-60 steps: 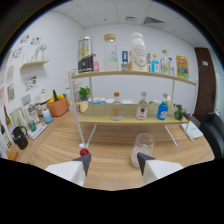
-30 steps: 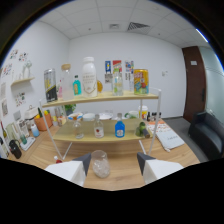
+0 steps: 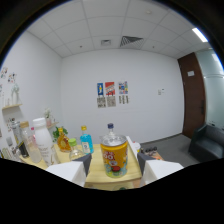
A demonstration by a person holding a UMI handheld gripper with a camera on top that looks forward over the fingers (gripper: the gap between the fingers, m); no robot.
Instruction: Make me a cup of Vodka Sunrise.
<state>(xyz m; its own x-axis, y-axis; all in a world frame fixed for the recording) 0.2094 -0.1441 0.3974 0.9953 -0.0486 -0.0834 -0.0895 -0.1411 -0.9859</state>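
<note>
The hand-held gripper [image 3: 114,167] stands wide, its two pale fingers [image 3: 70,172] apart on either side of a yellow canister [image 3: 114,157] with a red-and-white label and a silvery rim. The canister stands upright on a light wooden shelf [image 3: 95,179], between the fingers. Whether either finger touches it cannot be told, though a narrow strip of shelf shows at each side of it.

Just behind the canister rises a clear bottle with a dark blue cap [image 3: 110,131], mostly hidden by the canister's top. Further back along the shelf, toward the left finger's side, stands a group of containers: a blue bottle [image 3: 86,140], a small jar with a green lid [image 3: 75,149], an orange-yellow bottle [image 3: 63,142], and a white bottle with a white cap [image 3: 44,140], the tallest and nearest of them. Past the white bottle are clear glass pieces [image 3: 29,149], too blurred to name further.

Beyond the shelf the room opens: a white wall bearing three small posters [image 3: 110,94], a dark brown door [image 3: 192,95], a dark armchair [image 3: 207,142] beside it, and a ceiling vent [image 3: 131,40] overhead.
</note>
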